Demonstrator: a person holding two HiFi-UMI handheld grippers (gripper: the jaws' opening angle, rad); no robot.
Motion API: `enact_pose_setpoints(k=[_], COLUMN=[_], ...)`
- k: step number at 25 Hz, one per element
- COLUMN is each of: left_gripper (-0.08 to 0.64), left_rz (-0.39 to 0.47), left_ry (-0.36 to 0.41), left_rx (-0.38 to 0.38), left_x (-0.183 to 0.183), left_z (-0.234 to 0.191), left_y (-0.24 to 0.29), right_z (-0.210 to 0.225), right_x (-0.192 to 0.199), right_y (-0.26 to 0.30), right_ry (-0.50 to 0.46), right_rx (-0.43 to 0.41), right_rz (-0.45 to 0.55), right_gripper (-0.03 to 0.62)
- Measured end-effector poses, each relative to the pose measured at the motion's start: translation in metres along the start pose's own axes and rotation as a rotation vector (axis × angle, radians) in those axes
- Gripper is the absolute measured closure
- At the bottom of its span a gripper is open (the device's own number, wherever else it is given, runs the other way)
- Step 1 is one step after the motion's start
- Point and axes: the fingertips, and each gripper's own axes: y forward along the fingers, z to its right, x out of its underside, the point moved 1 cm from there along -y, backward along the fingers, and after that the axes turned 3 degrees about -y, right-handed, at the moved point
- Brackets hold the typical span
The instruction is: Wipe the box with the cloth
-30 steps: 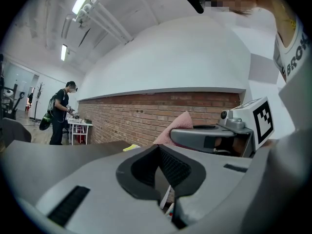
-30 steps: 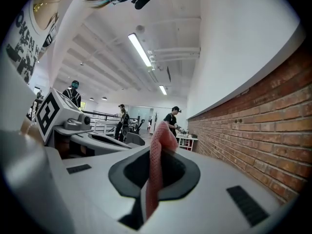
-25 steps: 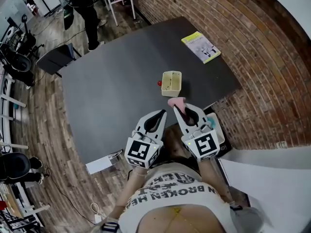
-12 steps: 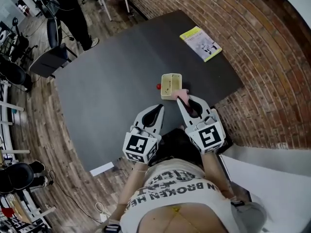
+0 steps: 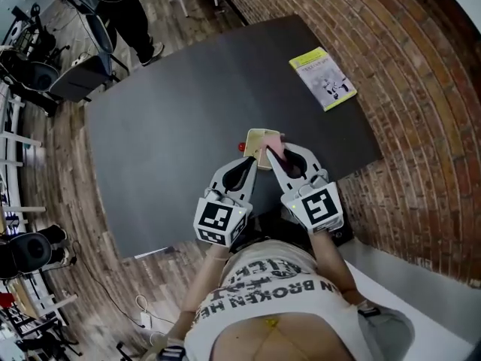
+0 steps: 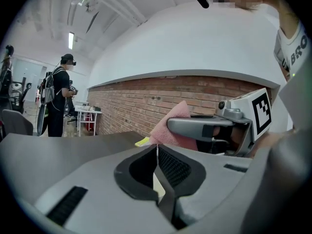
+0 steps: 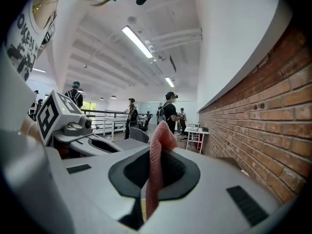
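Pink cloth [image 5: 275, 149], one; yellow box [image 5: 258, 139], one.

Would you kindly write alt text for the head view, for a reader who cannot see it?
From above, a person's right gripper pinches a pink cloth beside a small yellow box near the edge of a dark table, the shut left gripper alongside. A yellow booklet lies farther off.

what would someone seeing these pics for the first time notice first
The pink cloth stands out first, pinched in the shut right gripper, right by the small cream box near the dark table's near edge. Beside it the left gripper is shut and empty. A yellow booklet lies at the table's far right corner, by the brick wall.
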Motion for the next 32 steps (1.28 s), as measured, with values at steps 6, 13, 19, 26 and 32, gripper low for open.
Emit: enact_pose_setpoints(k=[6,13,19,26,32], left_gripper=[0.552,0.48,0.468,0.479,0.514], left_rz=[-0.225,-0.45,-0.675,-0.791,-0.787], left_ry=[-0.04,-0.055,-0.002,-0.055,-0.061], left_rx=[-0.035,-0.054,-0.02,-0.046,-0.088], left_x=[0.054,0.105,0.148,0.169,0.167], left_z=[-0.017,-0.038,-0.043,-0.051,-0.061], left_y=[0.049,0.09,0.114,0.118,0.104], right_z=[0.043,0.087,0.101,0.102,0.088], right_x=[0.023,0.065,0.119,0.148,0.16], right_y=[-0.006,-0.015,-0.006,0.004,0.014], right_ry=[0.034,0.04,0.034,0.045,0.048], right_rx=[-0.01,0.003,-0.027,-0.021,-0.049], right_rz=[-0.021,-0.082,-0.174,-0.25,-0.276], right_gripper=[0.575,0.575,0.575,0.575,0.575])
